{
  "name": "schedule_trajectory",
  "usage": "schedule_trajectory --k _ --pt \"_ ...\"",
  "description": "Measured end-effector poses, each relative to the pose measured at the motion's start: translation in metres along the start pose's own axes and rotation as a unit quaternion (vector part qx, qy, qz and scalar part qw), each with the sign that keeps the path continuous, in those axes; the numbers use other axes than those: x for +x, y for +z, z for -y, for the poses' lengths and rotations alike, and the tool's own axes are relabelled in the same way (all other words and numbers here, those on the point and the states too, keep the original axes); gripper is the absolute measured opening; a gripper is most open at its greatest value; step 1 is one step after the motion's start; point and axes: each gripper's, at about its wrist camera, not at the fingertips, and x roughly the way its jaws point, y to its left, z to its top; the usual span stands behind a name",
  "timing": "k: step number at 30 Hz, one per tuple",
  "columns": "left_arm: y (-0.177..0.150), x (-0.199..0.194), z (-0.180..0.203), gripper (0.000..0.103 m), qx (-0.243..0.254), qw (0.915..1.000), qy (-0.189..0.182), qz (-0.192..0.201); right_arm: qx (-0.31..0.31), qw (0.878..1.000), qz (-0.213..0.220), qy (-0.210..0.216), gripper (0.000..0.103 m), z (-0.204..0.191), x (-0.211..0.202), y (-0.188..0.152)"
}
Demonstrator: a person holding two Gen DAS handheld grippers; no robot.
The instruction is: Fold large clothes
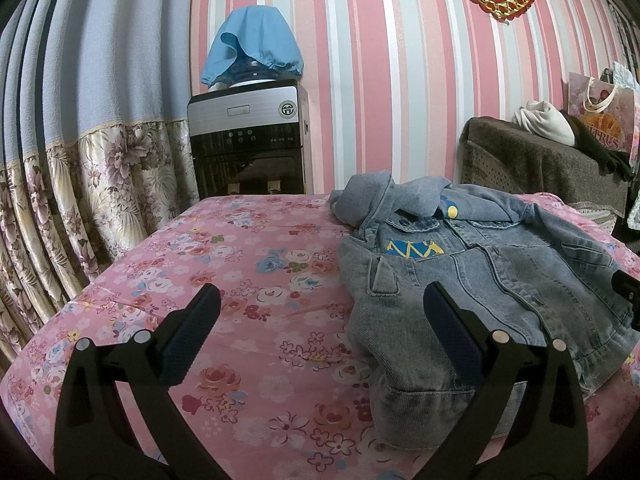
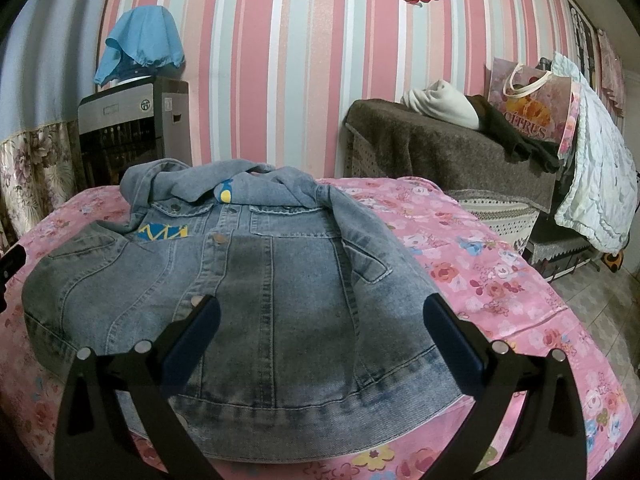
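The denim jacket (image 2: 248,280) lies front side up on the bed (image 1: 248,280), which is covered by a pink floral sheet. The collar end points toward the striped wall (image 2: 280,80); the hem faces the cameras. Both sleeves are folded in across the body, and a yellow-and-blue print shows on the chest.

The left gripper (image 1: 322,312) is spread wide and holds nothing. Its left finger is over bare sheet; its right finger is over the jacket's left hem corner. The right gripper (image 2: 322,312) is likewise spread wide and empty, with both fingers above the jacket's lower panel near the hem.

Behind the bed, a water dispenser (image 1: 248,136) stands against the wall, its bottle under a blue cloth cover (image 1: 252,44).
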Motion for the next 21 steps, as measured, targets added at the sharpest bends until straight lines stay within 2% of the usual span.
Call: schedule_trajectory --k 21 --pt "-0.0049 0.0021 -0.0046 0.100 -0.002 1.0000 0.002 -0.002 -0.001 1.000 0.001 -0.001 0.101 -0.0013 -0.0048 0.0008"
